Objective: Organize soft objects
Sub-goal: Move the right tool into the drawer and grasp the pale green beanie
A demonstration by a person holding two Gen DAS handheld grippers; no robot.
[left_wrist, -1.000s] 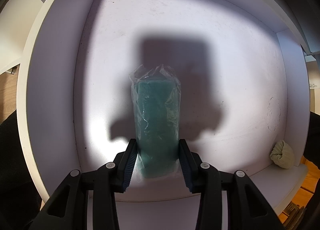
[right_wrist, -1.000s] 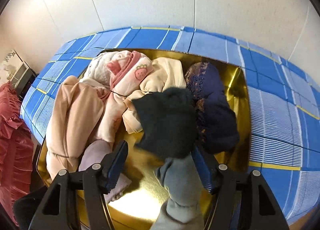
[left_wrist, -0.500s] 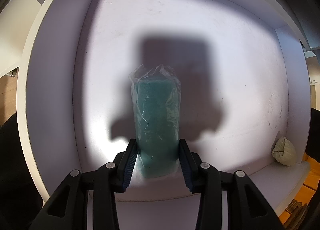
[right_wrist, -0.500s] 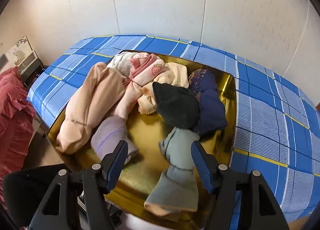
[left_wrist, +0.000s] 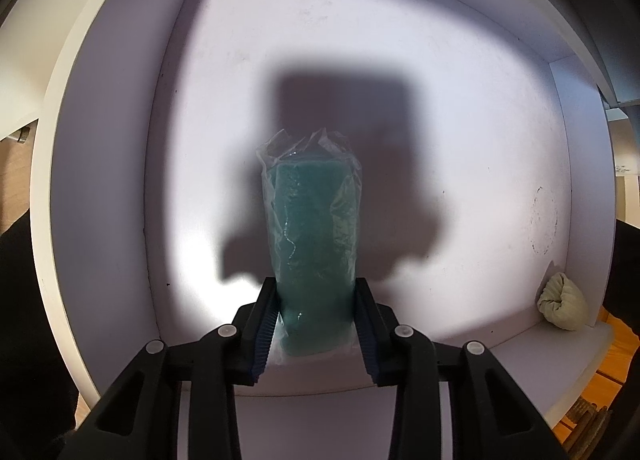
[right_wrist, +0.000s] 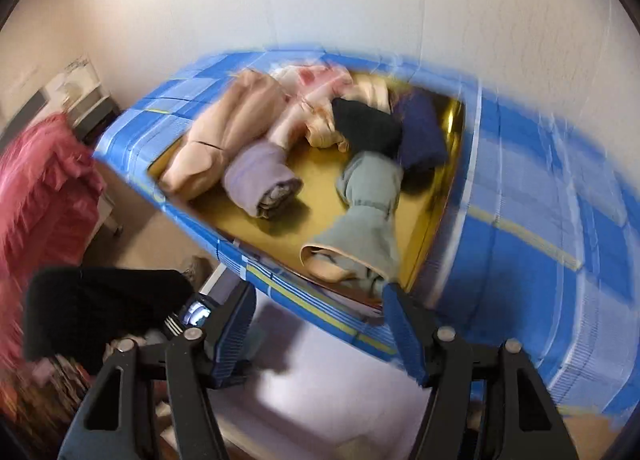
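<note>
Plastic film wraps the teal-green sponge block (left_wrist: 314,256) that the left tool (left_wrist: 316,314) has clamped between its blue-ribbed pads, low in the centre of the left wrist view. The block stands on end over the white floor of a white shelf compartment (left_wrist: 460,120), whose side walls rise at the left and right edges of the frame. Whether the block's far end touches the white surface cannot be told. At the lower right of that frame a small cream-coloured rolled sock (left_wrist: 564,306) lies in the compartment's corner.

In the blurred right wrist view, the right tool (right_wrist: 318,330) stands apart with nothing between its pads; its jaws are opening a little. In the upper middle of the frame a gold-lined open box with blue checked sides (right_wrist: 516,244) holds the other soft things: from the left, a peach folded garment (right_wrist: 224,132), a lilac rolled cloth (right_wrist: 262,180), a black bundle (right_wrist: 366,126), a grey-green garment (right_wrist: 370,212) hanging toward the near rim, and a navy bundle (right_wrist: 420,132).

Likely risks: the slick film could let the sponge slide out of the squeeze, or the block could topple once let go because it stands tall and narrow. On the right, the blur suggests fast travel, so the tool could clip the box rim or snag the draped grey-green garment.
</note>
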